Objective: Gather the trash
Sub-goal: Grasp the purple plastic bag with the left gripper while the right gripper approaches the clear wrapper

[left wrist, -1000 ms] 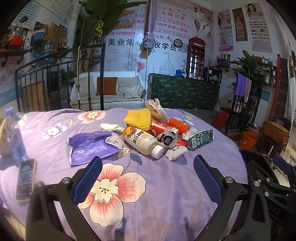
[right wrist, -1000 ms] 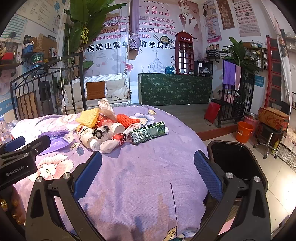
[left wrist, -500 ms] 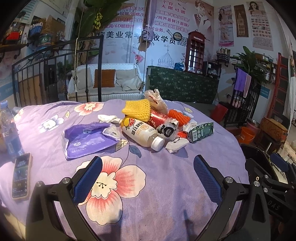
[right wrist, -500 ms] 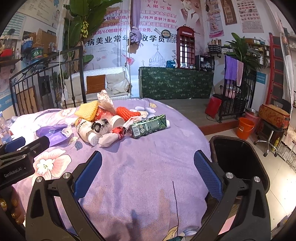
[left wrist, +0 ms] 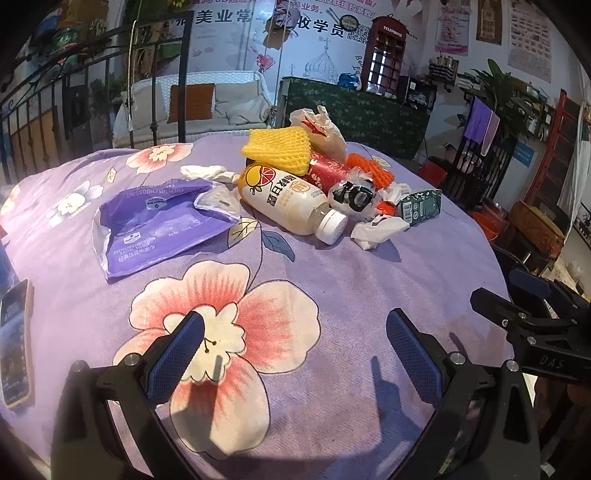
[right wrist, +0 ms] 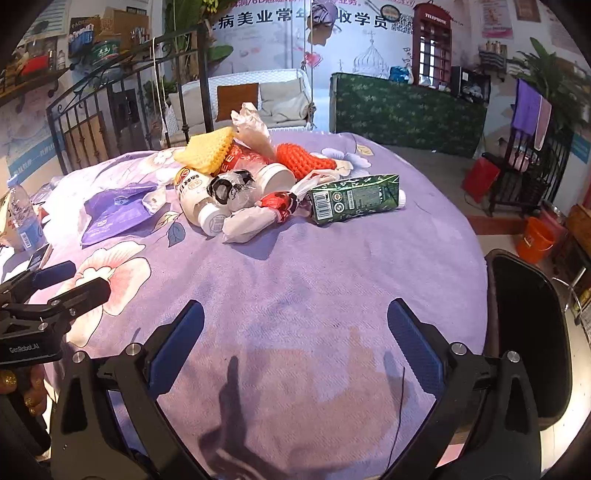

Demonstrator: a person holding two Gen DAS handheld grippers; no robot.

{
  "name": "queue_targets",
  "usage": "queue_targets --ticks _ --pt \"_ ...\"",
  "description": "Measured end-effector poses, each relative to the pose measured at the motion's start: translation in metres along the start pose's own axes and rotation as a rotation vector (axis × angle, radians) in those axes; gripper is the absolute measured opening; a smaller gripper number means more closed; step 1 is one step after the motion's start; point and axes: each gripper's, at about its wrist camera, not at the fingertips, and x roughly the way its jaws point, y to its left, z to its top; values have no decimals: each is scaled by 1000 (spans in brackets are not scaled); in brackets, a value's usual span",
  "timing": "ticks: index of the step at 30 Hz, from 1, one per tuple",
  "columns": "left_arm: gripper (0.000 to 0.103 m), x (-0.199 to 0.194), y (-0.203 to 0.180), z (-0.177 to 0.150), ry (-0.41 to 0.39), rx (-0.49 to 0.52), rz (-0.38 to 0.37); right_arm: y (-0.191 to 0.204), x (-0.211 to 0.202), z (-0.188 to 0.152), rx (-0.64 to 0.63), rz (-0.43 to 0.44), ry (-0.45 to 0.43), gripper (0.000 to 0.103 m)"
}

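Claws: left claw (left wrist: 294,345), right claw (right wrist: 295,334) spread wide, empty, level above tablecloth (right wrist: 332,266).

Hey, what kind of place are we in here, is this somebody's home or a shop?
Probably a beauty salon or training shop rather than a home: a big advertising wall banner, beauty posters, and a green-draped counter behind the table.

A purple cloth (left wrist: 369,280) with pink-and-white flowers carries yellow foam netting (left wrist: 277,149), a green carton (right wrist: 354,199) and a purple wrapper (left wrist: 159,225).
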Motion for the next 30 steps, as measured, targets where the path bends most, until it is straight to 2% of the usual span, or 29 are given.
queue_targets --ticks 3,7,13,18,21,26,30 --pt "97 9 11 11 34 30 -9 -1 12 8 0 21 44 98" --pt "97 21 31 27 52 23 -15 0 29 22 1 77 91 98" --pt "92 33 59 53 48 89 80 10 40 44 -56 100 85 98" --pt "90 44 97 83 99 62 73 17 44 54 -80 123 82 98" --pt "84 58 112 99 140 96 107 21 46 54 -90 137 89 98" --pt "75 92 130 108 257 135 132 25 45 52 -90 155 98 98" --pt "69 103 139 118 270 157 163 24 44 53 -94 153 100 98"
